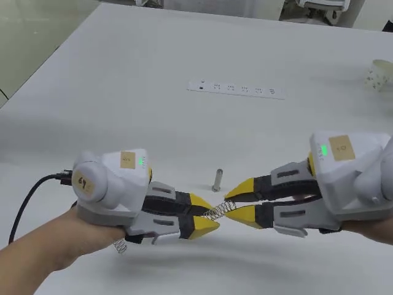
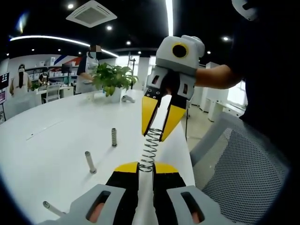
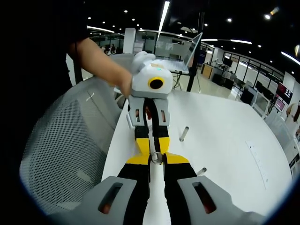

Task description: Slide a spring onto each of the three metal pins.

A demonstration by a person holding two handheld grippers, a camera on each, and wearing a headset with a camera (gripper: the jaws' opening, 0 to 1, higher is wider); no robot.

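The left gripper (image 2: 146,167) had its jaws pinched narrow on one end of a spring (image 2: 151,147). The coil ran straight ahead from those jaws to the right gripper (image 2: 153,136), whose yellow tips were closed on the other end. Just beyond the meeting tips a metal pin (image 1: 217,180) stood upright on the white workbench (image 1: 184,123). A second spring (image 1: 120,246) lay beneath the left gripper's body.
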